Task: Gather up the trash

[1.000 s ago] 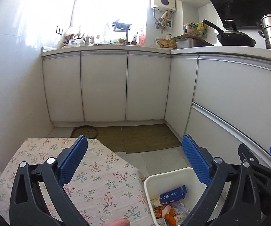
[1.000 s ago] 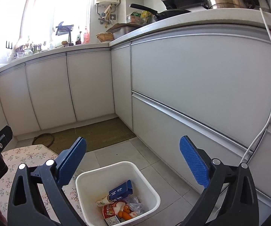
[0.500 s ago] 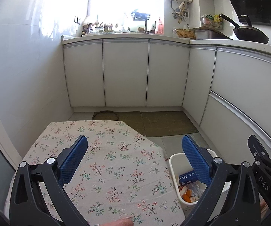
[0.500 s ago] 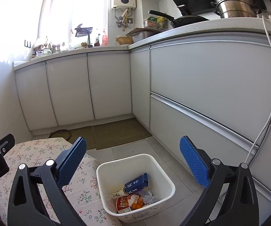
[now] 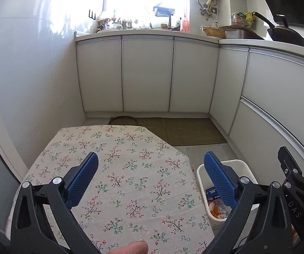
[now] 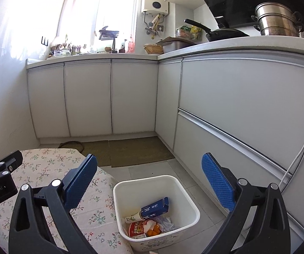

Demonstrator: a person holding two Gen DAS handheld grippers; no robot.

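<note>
Left gripper (image 5: 151, 176): jaws spread wide, nothing between them, touching nothing; it hangs over the table (image 5: 118, 148); pads (image 5: 82, 178) blue, dimpled rubber, on black plastic arms with silver rivets. Table covered in cream cloth, small floral sprig print, slightly creased, corner cut at an angle.

Bin (image 6: 185, 192): white, squarish plastic tub with rounded corners, smooth matte walls, on grey floor tiles just beside the table's right edge. Trash lies inside: blue carton (image 6: 155, 207) tilted against a pale bottle (image 6: 133, 218); red printed packet (image 6: 138, 228); orange pieces (image 6: 153, 231); crumpled clear film (image 6: 165, 223).

Right gripper (image 6: 148, 183): jaws likewise wide apart, empty, above the bin's near rim, contacting nothing. Beyond, flat brown mats (image 6: 139, 150) on the floor; smooth grey cabinet fronts (image 6: 236, 97).
</note>
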